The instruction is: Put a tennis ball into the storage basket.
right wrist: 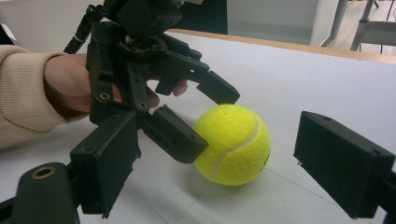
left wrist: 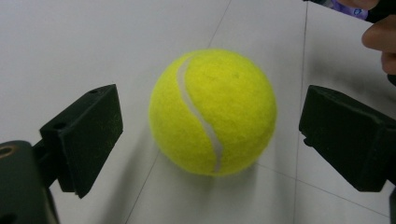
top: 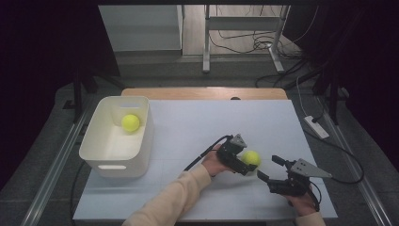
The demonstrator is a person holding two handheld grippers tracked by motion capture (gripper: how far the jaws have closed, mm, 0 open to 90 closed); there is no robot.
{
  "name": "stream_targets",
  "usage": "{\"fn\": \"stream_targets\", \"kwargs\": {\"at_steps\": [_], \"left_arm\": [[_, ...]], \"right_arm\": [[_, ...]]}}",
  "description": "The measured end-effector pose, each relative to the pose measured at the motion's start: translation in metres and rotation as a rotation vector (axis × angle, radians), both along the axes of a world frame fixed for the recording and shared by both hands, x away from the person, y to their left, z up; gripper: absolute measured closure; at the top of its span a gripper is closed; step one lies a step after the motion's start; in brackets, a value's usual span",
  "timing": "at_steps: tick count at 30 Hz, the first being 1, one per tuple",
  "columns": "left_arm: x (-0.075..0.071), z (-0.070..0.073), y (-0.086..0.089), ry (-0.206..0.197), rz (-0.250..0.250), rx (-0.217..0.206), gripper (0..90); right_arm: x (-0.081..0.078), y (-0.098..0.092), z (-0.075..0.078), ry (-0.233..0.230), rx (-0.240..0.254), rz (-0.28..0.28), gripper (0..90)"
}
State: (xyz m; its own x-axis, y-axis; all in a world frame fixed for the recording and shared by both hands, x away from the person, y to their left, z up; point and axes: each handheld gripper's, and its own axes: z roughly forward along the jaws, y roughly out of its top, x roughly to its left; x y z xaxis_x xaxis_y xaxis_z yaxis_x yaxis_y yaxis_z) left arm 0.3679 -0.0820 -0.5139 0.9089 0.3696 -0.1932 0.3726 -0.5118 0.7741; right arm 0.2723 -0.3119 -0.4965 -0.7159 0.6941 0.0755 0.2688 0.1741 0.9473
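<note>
Left claw is straddling the tennis ball on the tabletop, jaws apart, not gripping. Off-center closing is risking the ball rolling away. Right claw is hovering spread beside it.

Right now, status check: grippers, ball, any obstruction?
Left gripper open, jaws either side of the tennis ball, not closed. Right gripper open, apart from it. Ball on the table. Second ball in white bin. Nothing blocking.
</note>
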Motion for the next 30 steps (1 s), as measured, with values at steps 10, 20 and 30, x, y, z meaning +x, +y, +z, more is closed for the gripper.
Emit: {"fn": "stream_targets", "kwargs": {"at_steps": [10,20,30], "left_arm": [[0.004,-0.006,-0.012,-0.010,0.014,0.026,12.3],[0.004,-0.005,-0.012,0.001,-0.005,0.006,27.1],[0.005,0.005,-0.003,-0.012,0.024,-0.013,27.3]], "right_arm": [[0.001,0.000,-0.001,0.002,-0.005,0.000,13.8],[0.000,-0.002,-0.001,0.005,-0.004,-0.004,13.8],[0.000,-0.003,-0.002,0.004,-0.006,-0.007,13.8]]}}
